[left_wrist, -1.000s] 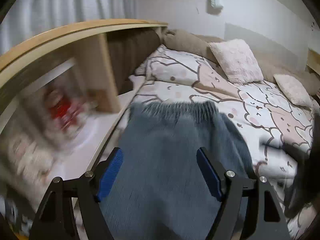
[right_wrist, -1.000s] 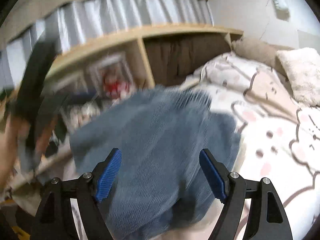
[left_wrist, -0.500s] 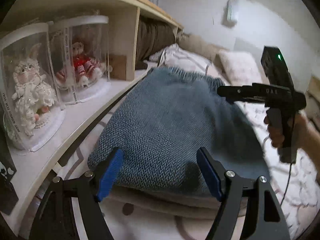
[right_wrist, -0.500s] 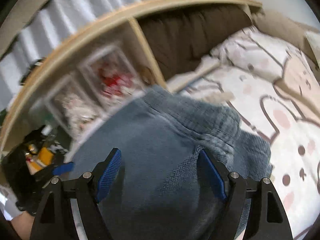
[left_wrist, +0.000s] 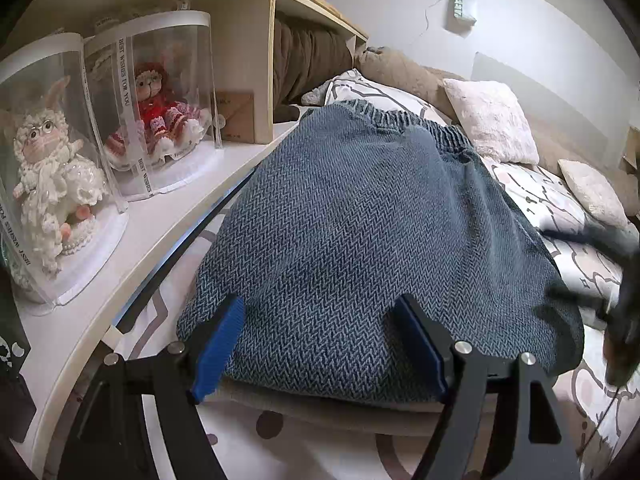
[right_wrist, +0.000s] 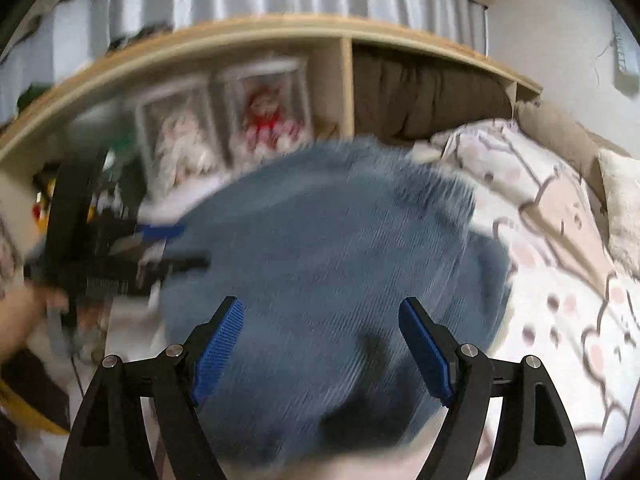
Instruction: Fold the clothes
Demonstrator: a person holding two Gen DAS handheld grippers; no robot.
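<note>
Room: a bedroom, with a bed (left_wrist: 560, 200) under a cartoon-print cover, a white wall behind it and a pale wooden shelf unit (left_wrist: 120, 264) along the bed's left side.
Shelf, far left: two clear display cases stood side by side; the nearer held a white plush doll (left_wrist: 48, 184), the farther a doll in a red dress (left_wrist: 156, 108). A small brown card (left_wrist: 236, 116) leaned just beside the second case.
Centre: the blue herringbone garment (left_wrist: 360, 232) lay spread on the bed cover, close against the shelf edge, its gathered waistband at the far end; a beige layer showed under its near hem.
Left gripper (left_wrist: 320, 344): its blue-padded jaws stood spread apart over the near hem of the garment, with the cloth between them but not pinched.
Right gripper (right_wrist: 322, 348): seen in the blurred right wrist view, its jaws were likewise spread wide above the garment, gripping nothing.
Right side: pale fluffy cushions (left_wrist: 488, 124) rested near the head of the bed, well apart from the garment.
</note>
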